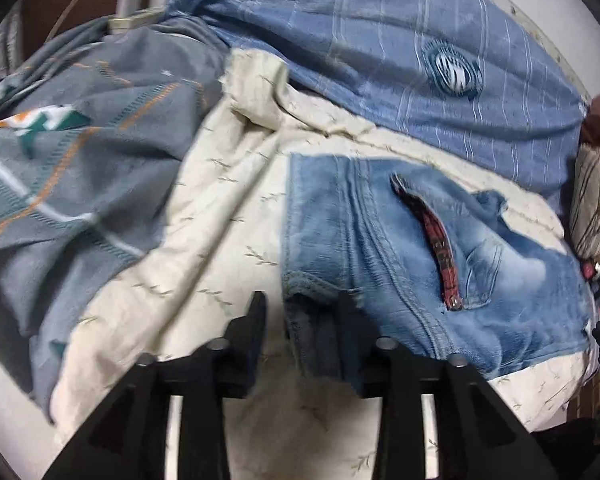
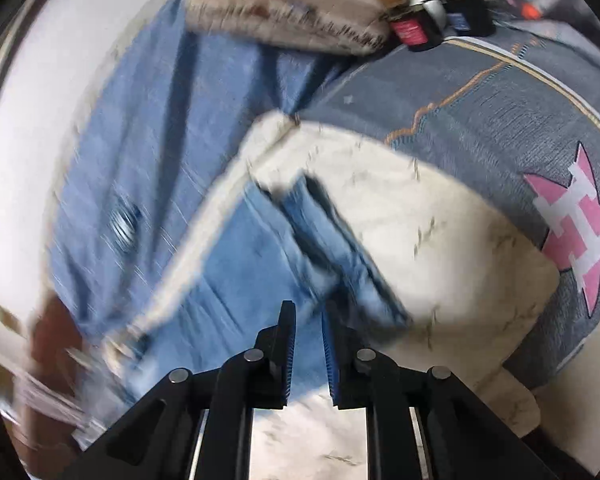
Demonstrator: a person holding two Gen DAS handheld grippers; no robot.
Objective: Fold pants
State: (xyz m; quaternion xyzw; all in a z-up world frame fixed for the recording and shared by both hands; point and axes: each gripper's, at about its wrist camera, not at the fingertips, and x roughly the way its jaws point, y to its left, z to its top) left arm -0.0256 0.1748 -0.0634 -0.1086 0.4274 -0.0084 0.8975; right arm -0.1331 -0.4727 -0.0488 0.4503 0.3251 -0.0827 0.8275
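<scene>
Left tongs [image 1: 300,312] stand apart at the near edge of the jeans [image 1: 420,248] on a cream sheet [image 1: 220,220]; right tongs [image 2: 309,322] apart over denim.

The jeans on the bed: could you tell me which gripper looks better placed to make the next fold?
Probably the left gripper: its open fingers already straddle a hem edge of the jeans. The right gripper hovers above the denim, nearly shut, in a motion-blurred view.

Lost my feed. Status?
Left gripper open at jeans edge. Right gripper open, nothing gripped. Jeans partly folded on cream sheet. Nothing blocking.
</scene>
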